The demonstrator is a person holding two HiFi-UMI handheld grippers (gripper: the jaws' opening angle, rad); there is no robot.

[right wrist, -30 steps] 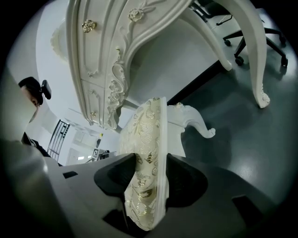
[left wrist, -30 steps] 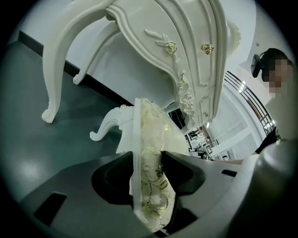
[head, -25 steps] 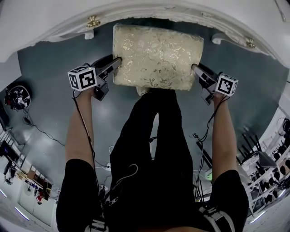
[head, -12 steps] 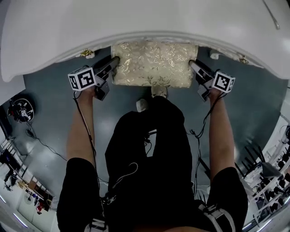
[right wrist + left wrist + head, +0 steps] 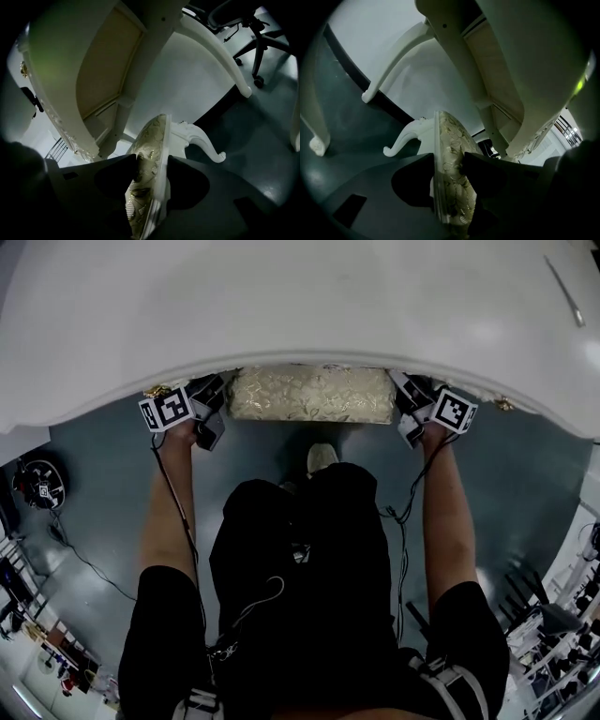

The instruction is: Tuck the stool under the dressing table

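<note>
The stool (image 5: pixel 311 395) has a gold-patterned cushion and white curved legs. In the head view only its near strip shows below the front edge of the white dressing table (image 5: pixel 281 306). My left gripper (image 5: pixel 216 395) is shut on the stool's left seat edge (image 5: pixel 447 173). My right gripper (image 5: pixel 401 395) is shut on its right seat edge (image 5: pixel 150 187). Both gripper views look under the table, past its underside (image 5: pixel 511 89) and a white stool leg (image 5: pixel 405 138). The far part of the stool is hidden by the tabletop.
The table's curved white legs (image 5: pixel 389 75) (image 5: pixel 220 56) stand on the dark grey floor (image 5: pixel 84 474). A wheeled office chair (image 5: pixel 255 35) sits at the right beyond the table. The person's legs and a foot (image 5: pixel 321 457) are just behind the stool.
Both grippers have carried the stool forward under the dressing table. Most of the cushion, fully in sight a second ago, is now covered by the tabletop. The person has stepped closer.
</note>
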